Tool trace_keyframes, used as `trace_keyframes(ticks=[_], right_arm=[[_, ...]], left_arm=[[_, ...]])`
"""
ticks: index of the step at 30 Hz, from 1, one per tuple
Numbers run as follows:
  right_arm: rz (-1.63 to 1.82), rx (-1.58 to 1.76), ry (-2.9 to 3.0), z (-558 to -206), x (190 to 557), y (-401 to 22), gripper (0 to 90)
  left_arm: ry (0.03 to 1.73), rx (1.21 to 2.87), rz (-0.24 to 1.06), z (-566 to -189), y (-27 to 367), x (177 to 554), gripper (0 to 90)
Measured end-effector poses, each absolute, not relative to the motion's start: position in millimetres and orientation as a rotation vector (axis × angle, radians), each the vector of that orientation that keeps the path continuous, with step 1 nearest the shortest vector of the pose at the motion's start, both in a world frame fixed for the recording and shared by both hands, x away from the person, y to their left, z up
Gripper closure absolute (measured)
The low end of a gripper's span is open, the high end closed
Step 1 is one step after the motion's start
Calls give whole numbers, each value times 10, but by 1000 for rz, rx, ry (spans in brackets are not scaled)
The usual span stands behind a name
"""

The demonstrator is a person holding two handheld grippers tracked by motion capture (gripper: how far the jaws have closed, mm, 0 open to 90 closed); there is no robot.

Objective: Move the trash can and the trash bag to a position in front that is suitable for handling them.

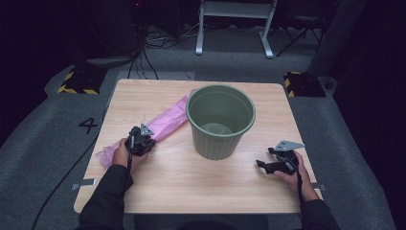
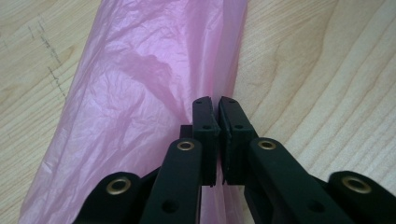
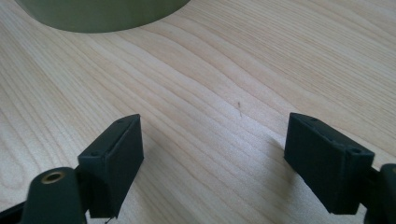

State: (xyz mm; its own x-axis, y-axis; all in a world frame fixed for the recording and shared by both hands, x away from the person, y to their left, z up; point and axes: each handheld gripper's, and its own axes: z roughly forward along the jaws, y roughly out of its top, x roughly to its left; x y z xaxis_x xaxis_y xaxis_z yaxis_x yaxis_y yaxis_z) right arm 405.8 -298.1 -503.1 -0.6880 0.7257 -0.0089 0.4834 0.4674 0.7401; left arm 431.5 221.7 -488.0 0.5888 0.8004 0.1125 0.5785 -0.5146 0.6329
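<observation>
A pink plastic bag (image 1: 165,122) lies flat and long on the left half of the wooden table (image 1: 191,187), running from the near left edge toward a green bin (image 1: 215,143). My left gripper (image 1: 140,142) rests on the middle of the bag. In the left gripper view its jaws (image 2: 215,109) are shut on a pinched fold along the bag's (image 2: 135,79) right edge. My right gripper (image 1: 264,165) sits low over bare wood to the right of the bin. It stands open (image 3: 212,154) with nothing between its pads, and the bin's base (image 3: 102,14) is ahead of it.
The green bin stands upright near the table's middle, with nothing showing inside it. Grey carpet surrounds the table, with cables and a white frame (image 1: 234,19) behind. Black and yellow floor blocks (image 1: 76,81) sit off both far corners.
</observation>
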Motion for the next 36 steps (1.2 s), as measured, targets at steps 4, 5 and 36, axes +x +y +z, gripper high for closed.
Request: trace_keyframes(ticks=[4,5,36], right_arm=[[1055,1023,2398,-5031,4056,-2985,196],[1055,1023,2399,-5031,4055,-2987,196],[1053,1035,2391,-5031,4064,-2995,198]], left_arm=[[1094,2275,580,-4883,2226,4299,894],[1102,2258,588,-4877,2253,4289,897],[1056,2066,764,-4665,2407,4147,898]])
